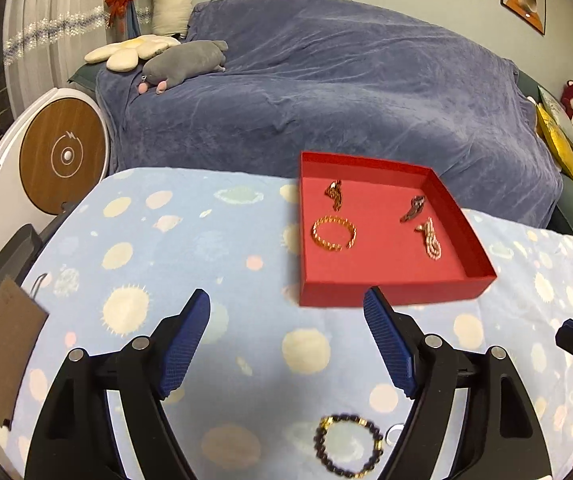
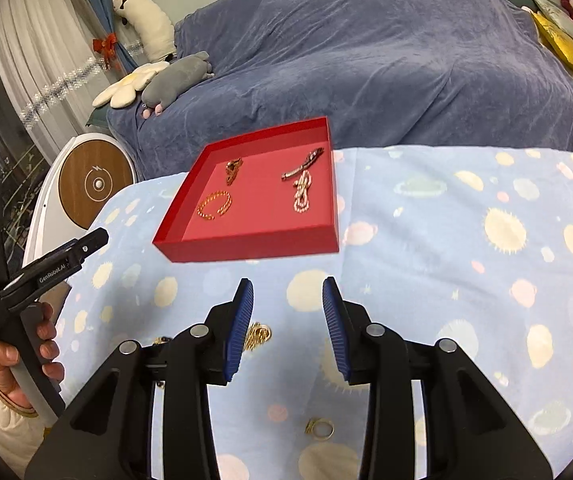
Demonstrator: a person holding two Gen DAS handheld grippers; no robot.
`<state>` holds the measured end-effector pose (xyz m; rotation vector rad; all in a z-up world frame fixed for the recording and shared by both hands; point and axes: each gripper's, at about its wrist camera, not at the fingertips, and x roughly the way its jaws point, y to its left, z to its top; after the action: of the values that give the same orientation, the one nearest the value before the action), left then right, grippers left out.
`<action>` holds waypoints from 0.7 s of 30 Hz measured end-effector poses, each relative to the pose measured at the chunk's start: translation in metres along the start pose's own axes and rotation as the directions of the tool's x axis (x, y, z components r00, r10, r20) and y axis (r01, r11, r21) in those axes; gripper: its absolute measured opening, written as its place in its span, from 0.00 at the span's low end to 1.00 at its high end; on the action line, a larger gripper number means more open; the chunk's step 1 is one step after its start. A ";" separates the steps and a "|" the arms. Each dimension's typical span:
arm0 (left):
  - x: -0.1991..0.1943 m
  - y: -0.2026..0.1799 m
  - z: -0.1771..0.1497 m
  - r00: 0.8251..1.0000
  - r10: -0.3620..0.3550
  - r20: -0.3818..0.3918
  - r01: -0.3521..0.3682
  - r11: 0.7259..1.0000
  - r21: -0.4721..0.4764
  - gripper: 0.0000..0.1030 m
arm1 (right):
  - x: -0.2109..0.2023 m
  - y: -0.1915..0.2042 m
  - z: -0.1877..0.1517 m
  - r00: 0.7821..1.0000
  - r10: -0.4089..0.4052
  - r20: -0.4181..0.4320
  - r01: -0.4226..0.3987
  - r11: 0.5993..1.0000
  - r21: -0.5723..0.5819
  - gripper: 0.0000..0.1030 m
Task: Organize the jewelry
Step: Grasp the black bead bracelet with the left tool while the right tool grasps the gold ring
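A red tray rests on the spotted blue cloth and holds a gold bracelet, a pearl strand, a dark clip and a small reddish piece. My left gripper hangs open in front of the tray, nothing between its fingers. A dark beaded bracelet lies on the cloth below it. My right gripper is open and empty too. A gold chain and a gold ring lie near it.
A blue-covered sofa with plush toys stands behind the table. A round white and wood device sits at the left. A brown card lies at the cloth's left edge. A hand holds the left gripper's handle.
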<state>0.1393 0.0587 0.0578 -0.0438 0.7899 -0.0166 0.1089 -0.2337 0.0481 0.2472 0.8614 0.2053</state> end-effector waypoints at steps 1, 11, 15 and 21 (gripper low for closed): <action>-0.002 0.001 -0.010 1.000 0.005 -0.013 -0.005 1.000 -0.005 0.74 | -0.001 0.000 -0.008 1.000 -0.004 -0.006 0.004 1.000 0.001 0.34; 0.022 -0.002 -0.091 0.988 0.008 -0.156 0.002 0.998 0.065 0.74 | 0.024 0.023 -0.057 0.996 -0.036 -0.086 0.028 0.995 -0.095 0.34; 0.028 -0.007 -0.102 0.985 -0.005 -0.171 0.022 0.995 0.099 0.74 | 0.035 0.026 -0.063 0.993 -0.037 -0.115 0.024 0.993 -0.114 0.34; 0.038 -0.012 -0.109 0.978 -0.030 -0.205 0.051 0.994 0.097 0.59 | 0.039 0.025 -0.065 0.990 -0.028 -0.135 0.013 0.994 -0.108 0.34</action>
<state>0.0890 0.0422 -0.0451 0.0389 0.9913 -0.1016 0.0822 -0.1903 -0.0135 0.1249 0.9849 0.2506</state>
